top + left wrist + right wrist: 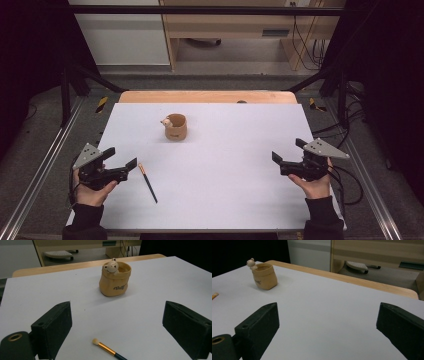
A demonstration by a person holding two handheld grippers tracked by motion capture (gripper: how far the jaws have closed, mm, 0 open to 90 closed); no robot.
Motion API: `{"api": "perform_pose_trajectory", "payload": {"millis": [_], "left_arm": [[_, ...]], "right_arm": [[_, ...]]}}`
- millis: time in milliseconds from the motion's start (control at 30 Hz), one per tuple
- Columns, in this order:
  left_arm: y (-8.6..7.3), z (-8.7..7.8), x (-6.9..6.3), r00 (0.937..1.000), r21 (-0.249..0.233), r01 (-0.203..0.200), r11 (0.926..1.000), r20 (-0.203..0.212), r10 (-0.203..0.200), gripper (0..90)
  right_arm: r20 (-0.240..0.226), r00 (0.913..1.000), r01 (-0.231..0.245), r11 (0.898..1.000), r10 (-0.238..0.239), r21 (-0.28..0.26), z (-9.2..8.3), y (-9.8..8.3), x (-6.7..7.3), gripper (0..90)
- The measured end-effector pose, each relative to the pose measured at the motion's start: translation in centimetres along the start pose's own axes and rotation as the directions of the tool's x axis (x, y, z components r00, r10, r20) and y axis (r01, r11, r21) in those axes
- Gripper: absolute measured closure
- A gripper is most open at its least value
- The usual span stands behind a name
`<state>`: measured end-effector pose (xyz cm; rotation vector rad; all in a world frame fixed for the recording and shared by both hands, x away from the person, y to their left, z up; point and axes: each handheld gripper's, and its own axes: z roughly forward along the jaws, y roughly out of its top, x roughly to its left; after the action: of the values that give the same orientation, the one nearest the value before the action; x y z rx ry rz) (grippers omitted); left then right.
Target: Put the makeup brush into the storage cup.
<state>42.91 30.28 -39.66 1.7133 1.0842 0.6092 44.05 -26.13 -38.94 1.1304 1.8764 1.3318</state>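
Note:
A tan pot [176,127] with a small bear figure on its rim stands on the white table [225,150], towards the back and left of centre. A thin make-up brush [147,182] with a gold ferrule and dark handle lies flat at the front left. My left gripper [120,158] hovers just left of the brush, open and empty; the left gripper view has the brush tip [95,341] between and ahead of its jaws and the pot [114,279] beyond. At the right edge my right gripper [287,151] is open too, facing the pot [264,275] from afar.
The table's wooden back edge [207,96] shows behind the white sheet. Metal frame rails [40,165] run along both sides, and cables [350,180] trail off to the right. A wooden desk [240,25] stands on the floor beyond.

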Motion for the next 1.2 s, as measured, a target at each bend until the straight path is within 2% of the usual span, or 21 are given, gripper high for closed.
{"api": "perform_pose_trajectory", "payload": {"millis": [167,733,867,933,1200], "left_arm": [[0.0,0.2,-0.5,0.9999,0.006,-0.003,1.0000,-0.012,0.003,9.3],[-1.2,1.4,-1.8,0.9985,0.090,-0.009,0.9959,-0.054,0.014,13.6],[-1.6,1.7,-2.2,0.9976,0.125,-0.002,0.9922,-0.068,0.010,15.8],[-2.1,1.9,-2.4,0.9968,0.159,0.000,0.9872,-0.079,0.013,17.1],[-3.7,2.6,-2.9,0.9950,0.236,-0.005,0.9718,-0.096,0.029,24.1]], "right_arm": [[0.004,1.0000,0.001,1.000,-0.001,0.014,0.1,-0.2,0.0,4.7],[0.010,0.9998,0.015,0.999,-0.016,0.049,0.2,-0.4,0.4,5.2],[0.009,0.9998,0.016,0.998,-0.017,0.056,0.2,-0.4,0.5,5.1],[0.009,0.9998,0.016,0.998,-0.016,0.058,0.2,-0.4,0.5,5.2],[0.004,0.9997,0.023,0.997,-0.024,0.067,0.3,-0.5,0.7,5.2]]}}
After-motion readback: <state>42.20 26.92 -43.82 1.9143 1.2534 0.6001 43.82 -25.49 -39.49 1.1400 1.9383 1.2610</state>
